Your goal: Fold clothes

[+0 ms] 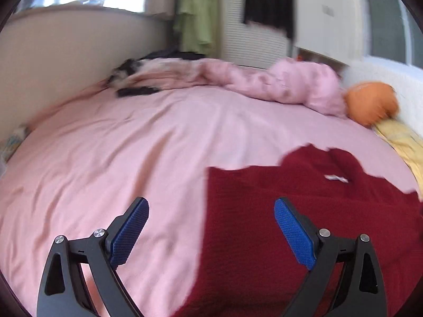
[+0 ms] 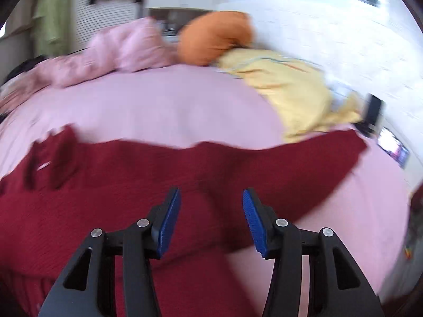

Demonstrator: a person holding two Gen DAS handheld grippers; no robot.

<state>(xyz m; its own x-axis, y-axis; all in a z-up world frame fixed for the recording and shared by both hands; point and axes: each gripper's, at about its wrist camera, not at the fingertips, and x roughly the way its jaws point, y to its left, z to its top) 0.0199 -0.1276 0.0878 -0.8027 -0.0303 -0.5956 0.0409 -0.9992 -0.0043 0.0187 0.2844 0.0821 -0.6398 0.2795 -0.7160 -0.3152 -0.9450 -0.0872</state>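
A dark red knitted sweater (image 1: 304,211) lies spread on the pink-sheeted bed (image 1: 119,145), below the left claw (image 1: 211,227) and right claw (image 2: 211,219) – both apart, gripping nothing – so each should pinch a sweater edge cleanly before folding.

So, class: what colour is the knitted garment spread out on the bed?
Dark red: the knitted garment shows best in the right wrist view.
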